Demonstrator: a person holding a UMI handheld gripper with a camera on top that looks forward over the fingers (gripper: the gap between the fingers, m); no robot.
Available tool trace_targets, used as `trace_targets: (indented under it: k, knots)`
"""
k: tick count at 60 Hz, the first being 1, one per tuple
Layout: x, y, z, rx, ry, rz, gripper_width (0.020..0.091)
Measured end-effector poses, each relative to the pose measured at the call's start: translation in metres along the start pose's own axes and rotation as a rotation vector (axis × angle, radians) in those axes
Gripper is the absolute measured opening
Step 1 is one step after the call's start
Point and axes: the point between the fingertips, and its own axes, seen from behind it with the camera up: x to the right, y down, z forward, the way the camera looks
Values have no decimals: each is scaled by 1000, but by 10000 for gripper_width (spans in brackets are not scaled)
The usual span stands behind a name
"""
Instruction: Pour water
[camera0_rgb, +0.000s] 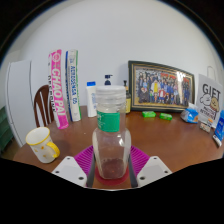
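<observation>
Fingers (112, 168) look clamped on a clear bottle (111, 140) with a green band, dead center low in frame. Yellow-handled mug (42, 144) sits lower left on the wooden table (180, 140).

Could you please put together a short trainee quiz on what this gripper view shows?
1. True or false: the bottle stands between the gripper fingers.
2. What colour is the band around the bottle's neck? A) red B) green C) blue
3. Fill in: the yellow-handled mug sits on the table to the ______ of the bottle.

Key: 1 true. 2 B. 3 left.
</observation>
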Motion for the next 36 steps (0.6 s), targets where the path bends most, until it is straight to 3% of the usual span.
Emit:
trace_targets:
  k: [5,9,10,12,28,36]
  knots:
    - [2,4,-2,-32,10,-1,597]
    - [3,5,-10,-65,22,-1,849]
    - [3,4,-13,-72,26,-1,870]
    - [4,3,-20,-90,39,-3,834]
    - [-16,-22,-136,-225,147,23,860]
    - [-36,-29,-199,-249,201,11,855]
